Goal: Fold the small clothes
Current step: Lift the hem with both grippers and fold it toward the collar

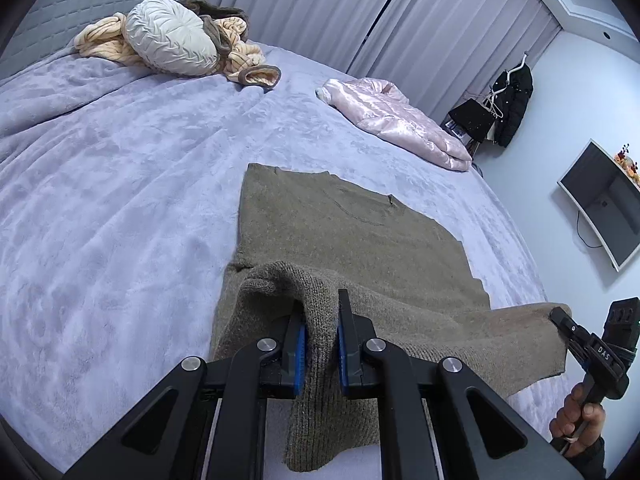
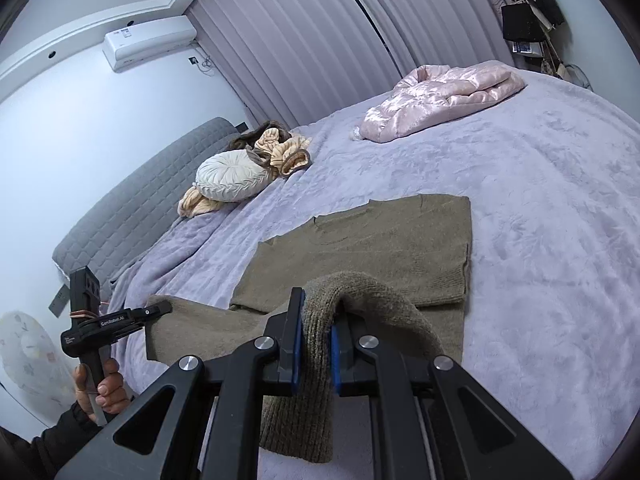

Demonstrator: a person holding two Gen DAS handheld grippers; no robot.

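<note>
An olive-brown knit sweater [image 1: 340, 224] lies flat on the lilac bed, its near hem lifted. My left gripper [image 1: 322, 320] is shut on one corner of that hem, knit bunched between the blue pads. My right gripper [image 2: 316, 314] is shut on the other hem corner in the same way. The sweater [image 2: 400, 240] shows in the right wrist view with its far part flat. Each gripper shows in the other's view: the right gripper [image 1: 560, 316] at the right, the left gripper [image 2: 160, 310] at the left, each pinching a corner of the raised hem.
The lilac plush blanket [image 1: 120, 180] covers the bed. A pink shiny jacket [image 1: 400, 120] lies at the far side. A round cream cushion [image 1: 172, 36] and a striped peach garment [image 1: 100, 40] lie by the grey headboard [image 2: 140, 192]. A wall screen [image 1: 608, 204] hangs at the right.
</note>
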